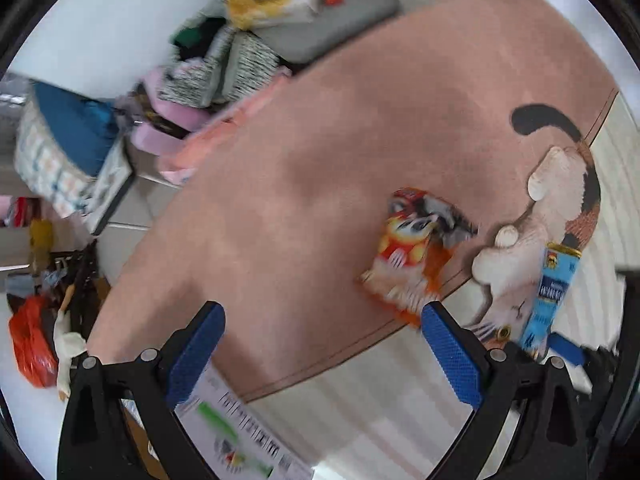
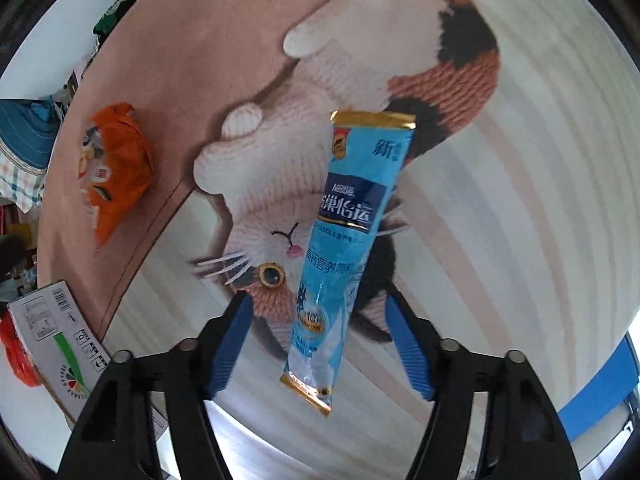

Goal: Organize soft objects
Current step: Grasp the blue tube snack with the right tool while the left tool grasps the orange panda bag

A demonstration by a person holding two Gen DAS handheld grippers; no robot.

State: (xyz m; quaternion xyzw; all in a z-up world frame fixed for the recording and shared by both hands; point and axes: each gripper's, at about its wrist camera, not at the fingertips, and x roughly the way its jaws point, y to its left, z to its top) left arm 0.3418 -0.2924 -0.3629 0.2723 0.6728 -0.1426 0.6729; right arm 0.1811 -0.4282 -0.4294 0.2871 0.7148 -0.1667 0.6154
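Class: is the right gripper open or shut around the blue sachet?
Open: the right gripper has jaws spread either side of the blue sachet.

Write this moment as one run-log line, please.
left gripper: open, empty | right gripper: open around blue sachet | orange packet: on mat

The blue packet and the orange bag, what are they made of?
The blue packet looks like glossy plastic film with shiny gold foil-like ends; light glints off it. The orange bag seems a thin, crinkly plastic wrapper, judging by its creases.
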